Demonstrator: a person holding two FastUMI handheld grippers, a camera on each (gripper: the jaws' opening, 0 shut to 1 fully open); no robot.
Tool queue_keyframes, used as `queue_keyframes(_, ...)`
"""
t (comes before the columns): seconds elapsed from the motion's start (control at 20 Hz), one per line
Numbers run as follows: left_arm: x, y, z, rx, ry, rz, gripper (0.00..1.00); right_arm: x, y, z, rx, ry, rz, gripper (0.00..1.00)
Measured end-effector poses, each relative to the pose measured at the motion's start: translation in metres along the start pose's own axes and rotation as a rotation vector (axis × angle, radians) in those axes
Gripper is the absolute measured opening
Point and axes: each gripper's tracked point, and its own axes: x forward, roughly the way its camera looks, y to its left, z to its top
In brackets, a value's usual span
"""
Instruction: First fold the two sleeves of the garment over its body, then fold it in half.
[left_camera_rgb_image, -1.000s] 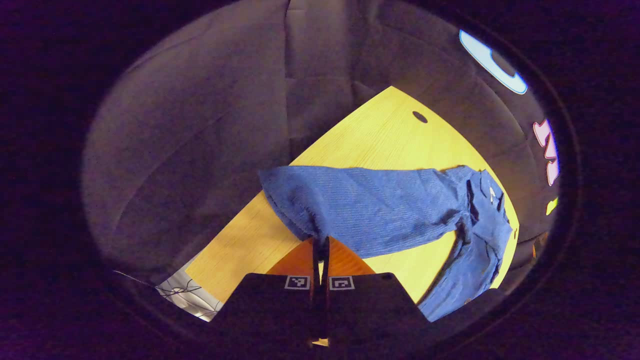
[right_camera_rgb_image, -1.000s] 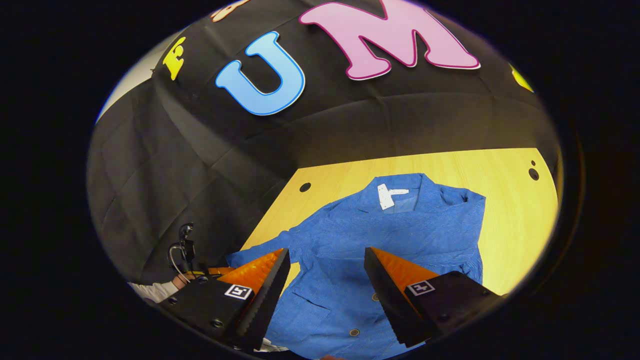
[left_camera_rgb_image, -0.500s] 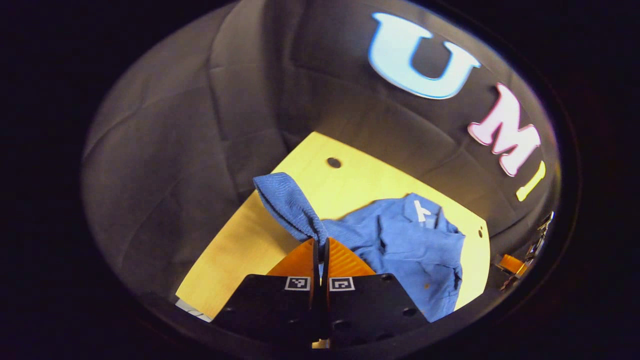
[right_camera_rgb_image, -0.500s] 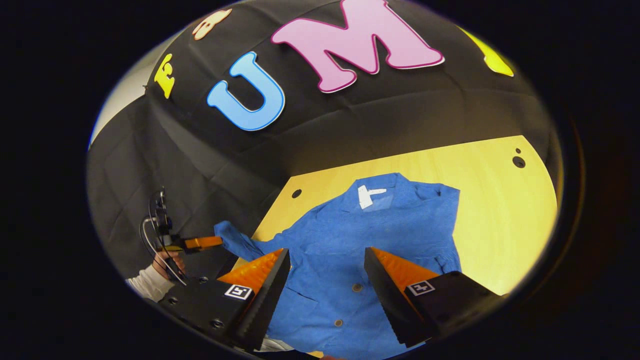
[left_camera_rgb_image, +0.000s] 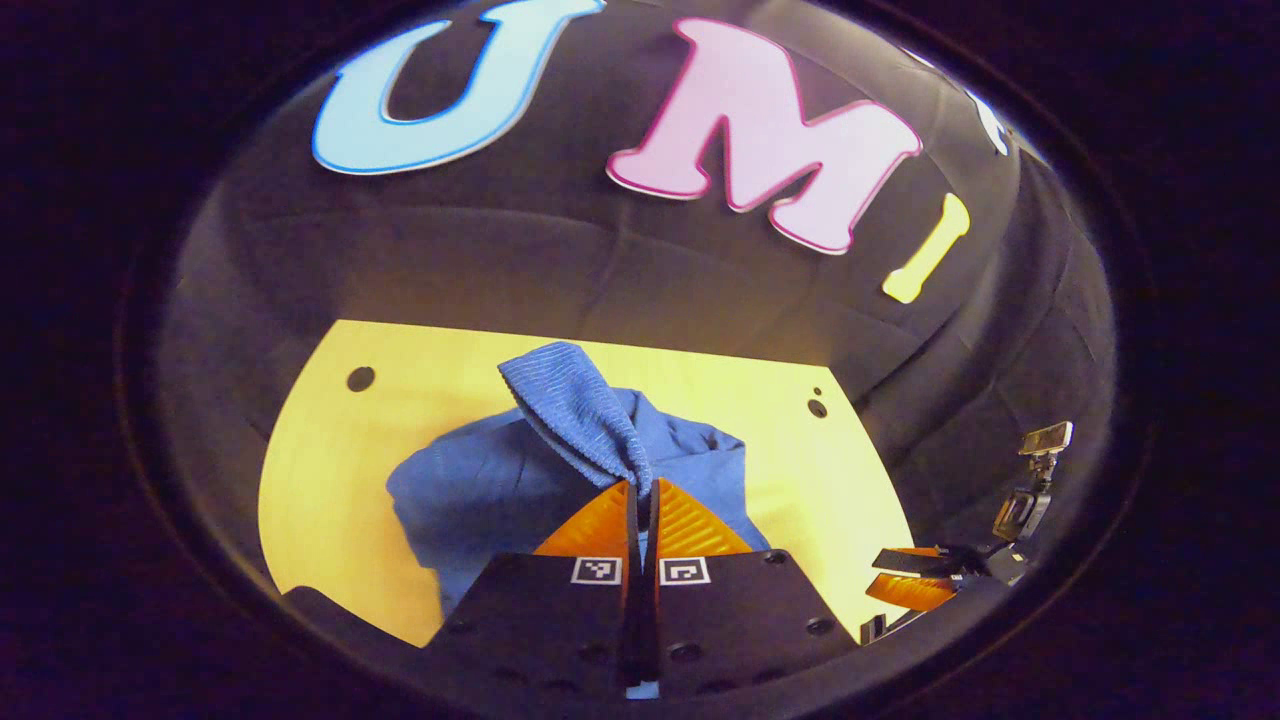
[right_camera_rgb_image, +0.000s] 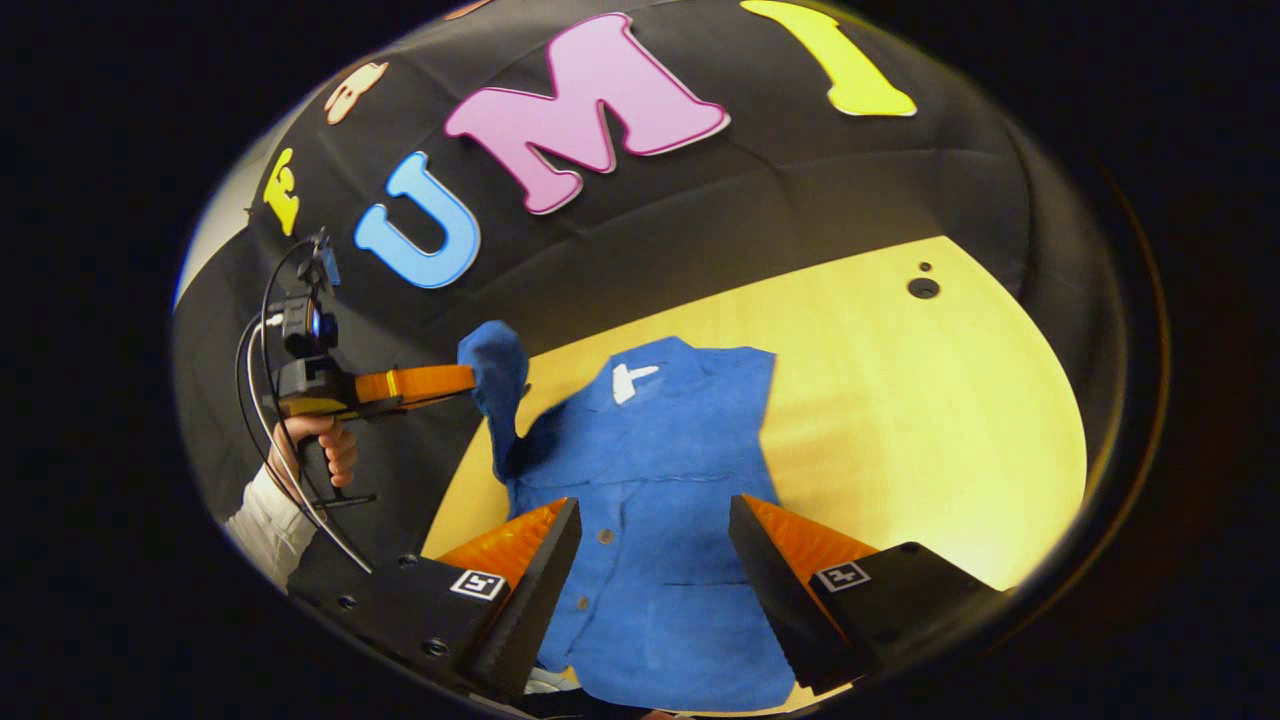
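Your left gripper (left_camera_rgb_image: 640, 500) has its fingers clamped tight on the sleeve (left_camera_rgb_image: 575, 410) cuff end, holding it up off the worktop (left_camera_rgb_image: 330, 450) so it can swing over the body, likely the first sleeve fold. The blue garment (right_camera_rgb_image: 660, 480) lies flat, collar toward the booth wall, buttons up. In the right gripper view the lifted sleeve hangs from the left gripper at the garment's left side. Your right gripper (right_camera_rgb_image: 655, 560) hovers above the lower body, fingers wide apart, gripping nothing, probably waiting its turn.
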Motion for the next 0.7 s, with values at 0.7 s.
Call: queue_keyframes(0.7, 0.124, -0.069, -0.02, 0.001, 0.184, -0.078, 0.26, 0.008, -0.061, -0.05, 0.043, 0.126, -0.052, 0.96)
